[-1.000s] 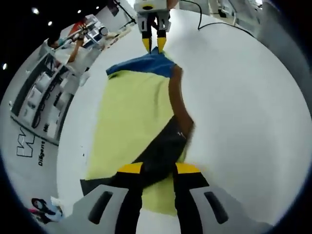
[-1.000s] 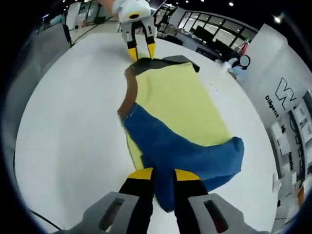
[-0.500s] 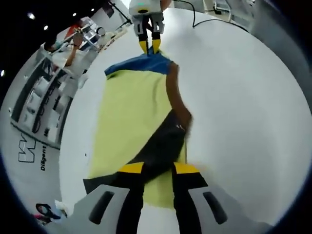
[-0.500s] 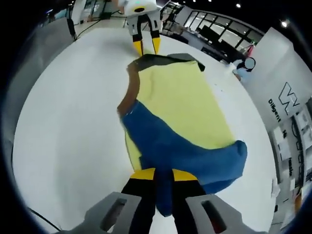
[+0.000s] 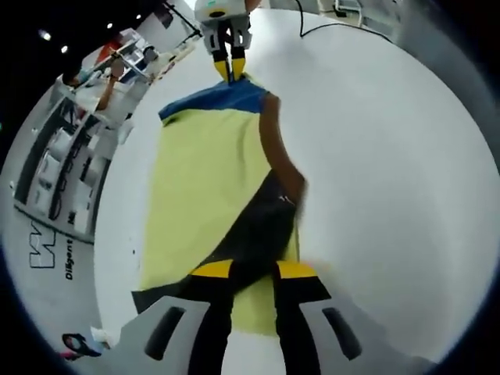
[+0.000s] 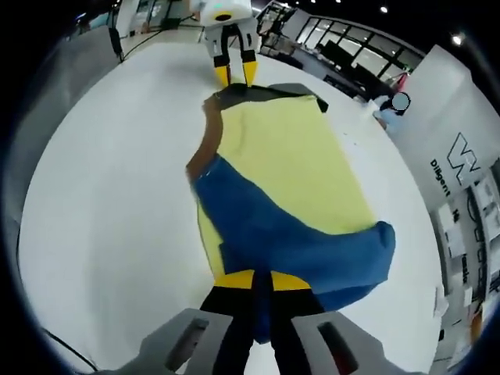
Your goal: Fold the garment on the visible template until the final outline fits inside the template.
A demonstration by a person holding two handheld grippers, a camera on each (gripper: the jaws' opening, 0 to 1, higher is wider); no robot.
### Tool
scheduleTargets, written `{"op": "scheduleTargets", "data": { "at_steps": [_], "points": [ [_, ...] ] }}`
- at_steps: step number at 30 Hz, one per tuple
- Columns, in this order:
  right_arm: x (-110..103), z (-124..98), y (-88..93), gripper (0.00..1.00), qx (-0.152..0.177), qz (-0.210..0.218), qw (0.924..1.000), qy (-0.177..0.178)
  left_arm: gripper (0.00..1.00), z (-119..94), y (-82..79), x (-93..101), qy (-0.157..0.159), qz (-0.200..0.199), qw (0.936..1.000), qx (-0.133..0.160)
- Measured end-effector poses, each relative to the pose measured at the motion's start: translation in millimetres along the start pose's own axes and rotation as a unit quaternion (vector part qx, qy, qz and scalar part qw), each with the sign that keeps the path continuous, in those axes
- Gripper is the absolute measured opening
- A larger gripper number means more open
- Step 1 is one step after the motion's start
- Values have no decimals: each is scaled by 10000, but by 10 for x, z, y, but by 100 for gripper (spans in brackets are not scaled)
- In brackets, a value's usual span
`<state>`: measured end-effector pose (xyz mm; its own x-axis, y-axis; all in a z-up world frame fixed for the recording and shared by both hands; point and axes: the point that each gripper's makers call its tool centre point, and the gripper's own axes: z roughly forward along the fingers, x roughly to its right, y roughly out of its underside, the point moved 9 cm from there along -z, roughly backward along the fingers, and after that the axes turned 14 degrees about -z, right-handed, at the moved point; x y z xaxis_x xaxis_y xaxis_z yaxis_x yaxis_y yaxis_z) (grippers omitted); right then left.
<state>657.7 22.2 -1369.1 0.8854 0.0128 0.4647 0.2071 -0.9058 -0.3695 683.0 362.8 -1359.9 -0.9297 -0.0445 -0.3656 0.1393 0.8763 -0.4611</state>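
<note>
A garment in blue, brown and black lies stretched over a yellow-green rectangular sheet (image 5: 201, 187), apparently the template, on a white table (image 5: 391, 156). My left gripper (image 5: 251, 269) is shut on the garment's black end (image 5: 262, 226). A brown strip (image 5: 281, 156) runs up to the blue end (image 5: 215, 98), where the right gripper (image 5: 226, 72) pinches it. In the right gripper view, my right gripper (image 6: 262, 280) is shut on the blue part (image 6: 273, 226), which overlaps the yellow-green sheet (image 6: 289, 156). The left gripper (image 6: 234, 76) holds the black end (image 6: 258, 94) at the far side.
The white table (image 6: 109, 172) stretches wide on the brown-strip side. A black cable (image 5: 328, 14) lies at its far edge. Shelves and benches (image 5: 62, 148) stand beyond the other side, and a white signboard with lettering (image 6: 461, 156) beyond that.
The two grippers have drawn slightly apart, pulling the garment longer and straighter over the sheet. My right jaws have narrowed on the blue fabric.
</note>
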Motion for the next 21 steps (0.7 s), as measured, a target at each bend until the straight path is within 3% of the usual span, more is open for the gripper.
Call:
{"op": "scheduleTargets", "data": {
  "at_steps": [7, 21],
  "points": [
    [11, 21, -2, 0, -64, -252, 9996, -94, 7, 43, -33, -4, 31, 38, 10000, -36],
    [42, 7, 21, 1, -100, -410, 9990, -157, 6, 1, 2, -9, -28, -107, 9999, 37]
  ]
}}
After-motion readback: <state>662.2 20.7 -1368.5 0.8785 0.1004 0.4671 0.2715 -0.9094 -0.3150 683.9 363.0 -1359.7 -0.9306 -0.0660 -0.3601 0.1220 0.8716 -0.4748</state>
